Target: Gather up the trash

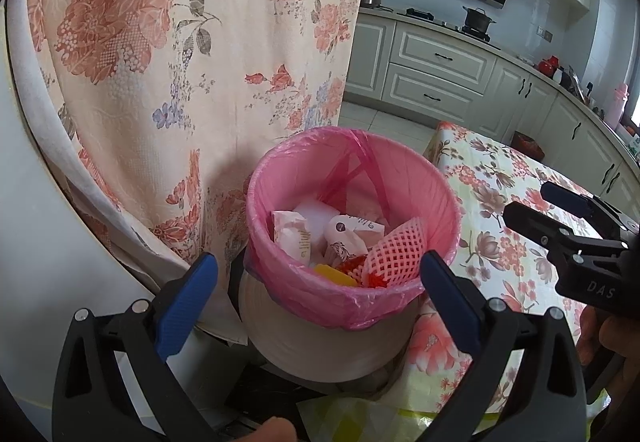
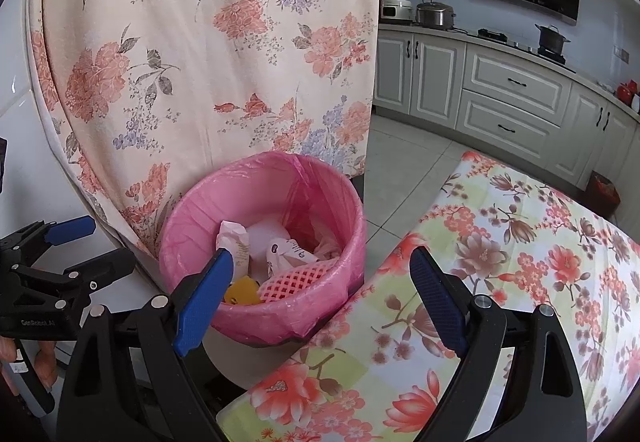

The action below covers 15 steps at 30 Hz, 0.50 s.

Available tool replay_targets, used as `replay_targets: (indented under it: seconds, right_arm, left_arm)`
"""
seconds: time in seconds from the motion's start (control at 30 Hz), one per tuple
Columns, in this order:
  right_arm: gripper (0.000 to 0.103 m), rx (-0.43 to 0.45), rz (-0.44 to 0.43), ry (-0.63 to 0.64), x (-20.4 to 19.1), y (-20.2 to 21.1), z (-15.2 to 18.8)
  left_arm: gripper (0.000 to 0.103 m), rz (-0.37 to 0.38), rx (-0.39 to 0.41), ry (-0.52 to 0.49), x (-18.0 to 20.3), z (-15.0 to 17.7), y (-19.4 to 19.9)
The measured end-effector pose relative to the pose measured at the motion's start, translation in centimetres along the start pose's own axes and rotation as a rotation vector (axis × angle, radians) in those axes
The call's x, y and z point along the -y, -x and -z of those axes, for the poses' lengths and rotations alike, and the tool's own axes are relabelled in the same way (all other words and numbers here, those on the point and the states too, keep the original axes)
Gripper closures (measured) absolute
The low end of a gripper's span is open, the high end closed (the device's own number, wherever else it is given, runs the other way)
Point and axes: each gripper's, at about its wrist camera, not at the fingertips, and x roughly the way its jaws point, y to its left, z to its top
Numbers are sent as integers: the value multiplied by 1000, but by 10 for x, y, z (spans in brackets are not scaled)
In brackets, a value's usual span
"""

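A white trash bin with a pink liner (image 1: 304, 166) (image 2: 224, 198) stands beside the table. It holds white snack wrappers (image 1: 352, 232) (image 2: 286, 252), a pink foam fruit net (image 1: 396, 252) (image 2: 296, 278) and a yellow scrap (image 1: 334, 274) (image 2: 242, 290). My left gripper (image 1: 320, 282) hovers open just above the bin's near rim, nothing between its fingers. My right gripper (image 2: 322, 282) is open and empty too, over the gap between bin and table; in the left wrist view the right gripper (image 1: 532, 202) shows at the right edge.
A floral curtain (image 1: 180, 62) (image 2: 224, 42) hangs right behind the bin. The table with a floral cloth (image 1: 500, 202) (image 2: 500, 262) lies to the right. Kitchen cabinets (image 1: 436, 70) (image 2: 512, 94) and a stove with a pot (image 2: 552, 36) line the far wall across tiled floor.
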Motion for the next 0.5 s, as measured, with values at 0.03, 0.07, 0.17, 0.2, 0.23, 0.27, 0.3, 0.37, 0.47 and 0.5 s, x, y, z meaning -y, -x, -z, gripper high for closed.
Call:
replay_targets:
  seconds: [0.03,0.07,0.17,0.2,0.23,0.27,0.3,0.37,0.47,0.5]
  right_arm:
    - [18,0,1,0,0,0,0]
    - [18,0,1,0,1,0,0]
    - [18,0,-2,0,1,0,0]
    - [18,0,-2,1,0,0,0]
    - [18,-1,-3,2,0,0,0]
    - [18,-1,-3,3,0,0,0]
    - [18,-1,-3,3,0,0,0]
    - [18,-1,-2,3,0,0,0]
    - [18,0,-1,-1,0,-1,1]
    - [18,0,0,0,0,-1,1]
  left_arm:
    - [5,1,0,0,0,0,0]
    - [5,1,-1,-1,0,0,0]
    - [5,3,0,0,0,-1,0]
    - [5,2,1,-1,0,-1,0]
    - [5,2,1,-1,1,-1,0]
    - [5,3,1,-1,1,-1,0]
    - [5,4,1,-1,1,-1,-1]
    - [5,4,1,-2,1,-2,-1]
    - [5,4,2,-2,1,-2,-1]
    - [5,4,3,-2,1,-2,-1]
